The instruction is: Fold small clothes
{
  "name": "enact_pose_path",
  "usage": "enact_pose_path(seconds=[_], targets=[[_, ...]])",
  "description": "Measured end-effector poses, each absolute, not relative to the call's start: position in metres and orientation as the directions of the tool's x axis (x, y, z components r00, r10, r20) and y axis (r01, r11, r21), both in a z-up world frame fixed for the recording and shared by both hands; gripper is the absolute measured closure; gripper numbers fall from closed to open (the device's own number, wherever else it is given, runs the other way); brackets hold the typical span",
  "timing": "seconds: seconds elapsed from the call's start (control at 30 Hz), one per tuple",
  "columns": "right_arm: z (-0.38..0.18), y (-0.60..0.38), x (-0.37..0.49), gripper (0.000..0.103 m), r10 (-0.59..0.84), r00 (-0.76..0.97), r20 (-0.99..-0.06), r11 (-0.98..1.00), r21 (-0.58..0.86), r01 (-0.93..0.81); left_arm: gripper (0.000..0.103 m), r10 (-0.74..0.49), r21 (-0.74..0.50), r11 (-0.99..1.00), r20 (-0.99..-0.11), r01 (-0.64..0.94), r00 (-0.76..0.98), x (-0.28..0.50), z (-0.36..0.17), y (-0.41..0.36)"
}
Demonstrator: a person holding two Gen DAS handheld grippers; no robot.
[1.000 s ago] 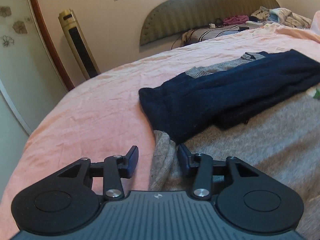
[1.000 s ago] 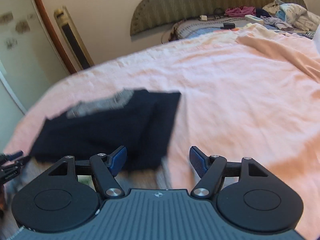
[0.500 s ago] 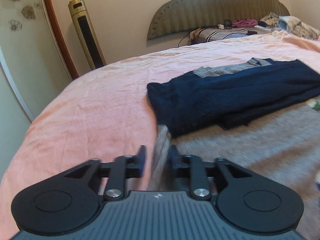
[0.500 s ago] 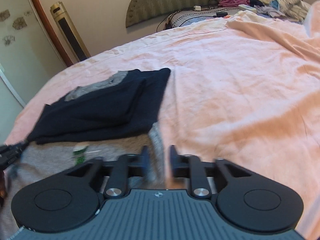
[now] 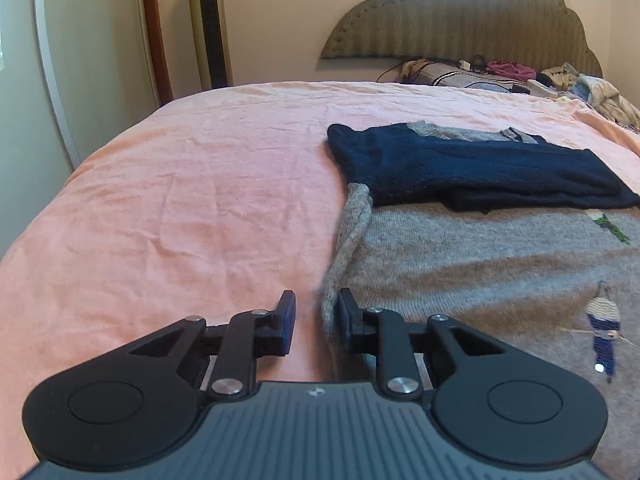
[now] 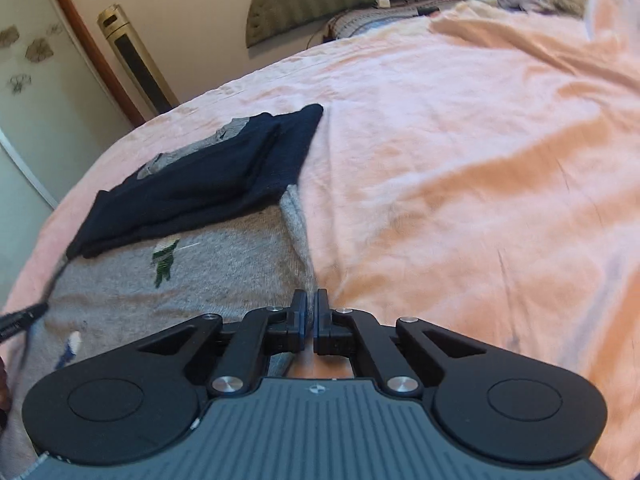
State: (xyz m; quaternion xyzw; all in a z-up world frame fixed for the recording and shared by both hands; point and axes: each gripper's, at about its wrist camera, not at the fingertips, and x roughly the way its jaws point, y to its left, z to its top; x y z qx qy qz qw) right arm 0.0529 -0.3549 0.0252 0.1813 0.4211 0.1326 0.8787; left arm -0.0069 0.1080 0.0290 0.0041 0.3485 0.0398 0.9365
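Note:
A grey sweater [image 5: 480, 264] [image 6: 224, 264] lies flat on the pink bed, small embroidered figures on its front. Its navy sleeves [image 5: 460, 168] [image 6: 208, 176] are folded across the far part of it. My left gripper [image 5: 316, 312] sits at the sweater's left side edge. Its jaws are closing, and the grey edge stands between them against the right finger, with a gap still showing on the left. My right gripper [image 6: 311, 308] is at the right side edge, jaws closing to a narrow slit with the grey edge pinched between the pads.
The pink sheet [image 5: 180, 208] spreads wide to the left of the sweater and, in the right wrist view, to its right [image 6: 480, 160]. A padded headboard [image 5: 460, 20], loose clothes [image 5: 580, 84] and a tower fan [image 5: 210, 24] stand at the far end.
Both grippers narrowed from wide open. The right one came onto the sweater's right edge and closed on it. The left one rolled level and shifted along the left edge.

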Motion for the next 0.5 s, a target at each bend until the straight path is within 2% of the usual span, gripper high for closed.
enact_pose_path(seconds=[0.03, 0.1, 0.13, 0.17, 0.23, 0.33, 0.37, 0.4, 0.43, 0.47, 0.5], targets=[[0.027, -0.356, 0.046, 0.076, 0.418, 0.598, -0.684, 0.879, 0.471, -0.075, 0.079, 0.045, -0.011, 0.997, -0.662, -0.07, 0.748, -0.014, 0.032, 0.11], [0.03, -0.362, 0.03, 0.034, 0.497, 0.583, -0.642, 0.824, 0.56, -0.086, 0.072, -0.059, -0.153, 0.986, -0.677, -0.061, 0.734, -0.031, 0.034, 0.119], [0.031, -0.365, 0.023, 0.028, 0.536, 0.576, -0.617, 0.792, 0.603, -0.091, 0.061, -0.112, -0.226, 0.972, -0.679, -0.061, 0.726, -0.039, 0.033, 0.124], [0.029, -0.37, 0.018, 0.027, 0.566, 0.56, -0.605, 0.765, 0.639, -0.082, 0.05, -0.169, -0.304, 0.951, -0.671, -0.06, 0.722, -0.047, 0.031, 0.13], [0.023, -0.378, 0.014, 0.027, 0.601, 0.536, -0.594, 0.727, 0.685, -0.056, 0.047, -0.232, -0.402, 0.913, -0.651, -0.069, 0.723, -0.06, 0.029, 0.139], [0.016, -0.381, 0.019, 0.033, 0.646, 0.522, -0.557, 0.667, 0.744, -0.032, 0.047, -0.315, -0.532, 0.842, -0.619, -0.089, 0.72, -0.063, 0.024, 0.147], [0.013, -0.377, 0.024, 0.047, 0.668, 0.498, -0.553, 0.653, 0.756, -0.036, 0.048, -0.34, -0.566, 0.82, -0.607, -0.09, 0.719, -0.06, 0.021, 0.148], [0.009, -0.371, 0.029, 0.066, 0.678, 0.47, -0.565, 0.657, 0.753, -0.043, 0.048, -0.357, -0.584, 0.807, -0.598, -0.086, 0.718, -0.056, 0.019, 0.148], [0.005, -0.364, 0.033, 0.076, 0.673, 0.457, -0.582, 0.674, 0.737, -0.054, 0.05, -0.359, -0.588, 0.804, -0.596, -0.087, 0.718, -0.053, 0.018, 0.148], [0.002, -0.36, 0.036, 0.095, 0.665, 0.445, -0.6, 0.688, 0.723, -0.053, 0.072, -0.355, -0.585, 0.805, -0.605, -0.096, 0.712, -0.05, 0.017, 0.147], [0.002, -0.36, 0.038, 0.095, 0.665, 0.449, -0.596, 0.687, 0.725, -0.055, 0.087, -0.351, -0.576, 0.81, -0.627, -0.111, 0.695, -0.045, 0.016, 0.148]])
